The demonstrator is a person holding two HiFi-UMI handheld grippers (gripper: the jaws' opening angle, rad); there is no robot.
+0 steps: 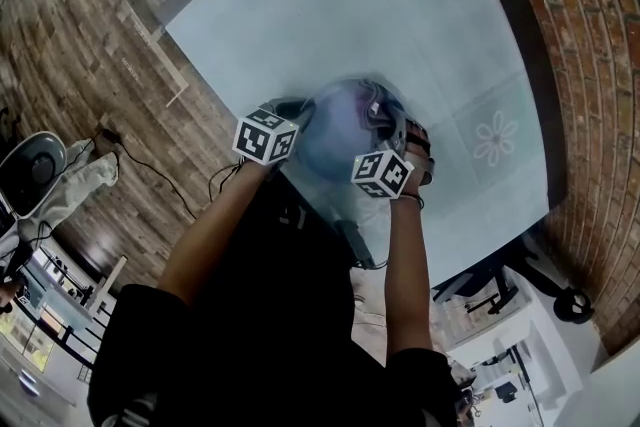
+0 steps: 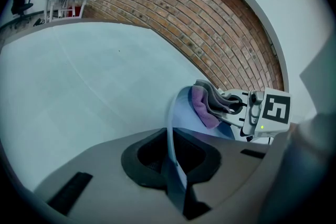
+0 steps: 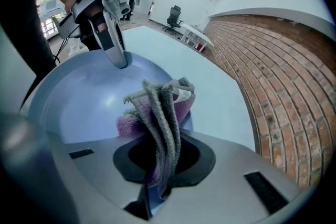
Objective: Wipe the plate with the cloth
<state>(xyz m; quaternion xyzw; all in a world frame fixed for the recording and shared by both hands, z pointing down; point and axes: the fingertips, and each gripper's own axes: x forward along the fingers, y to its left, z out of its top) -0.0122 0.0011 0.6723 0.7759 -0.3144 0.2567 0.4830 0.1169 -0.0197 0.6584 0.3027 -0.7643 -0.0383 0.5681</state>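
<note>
Now our left gripper (image 2: 174,178) has its jaws pinched tight on the rim of the round pale blue plate (image 3: 79,107), which we hold up over the table. Our right gripper (image 3: 157,186) is clamped on a bunched grey and purple terry cloth (image 3: 160,105). That cloth lies against the plate's inner face, at the rim opposite the left gripper. Beneath both spreads the pale blue-grey table (image 1: 400,15), with a white flower print (image 1: 495,137) to our right. A dark wooden plank floor (image 1: 90,65) and a red brick wall (image 1: 590,35) border the table on either side.
</note>
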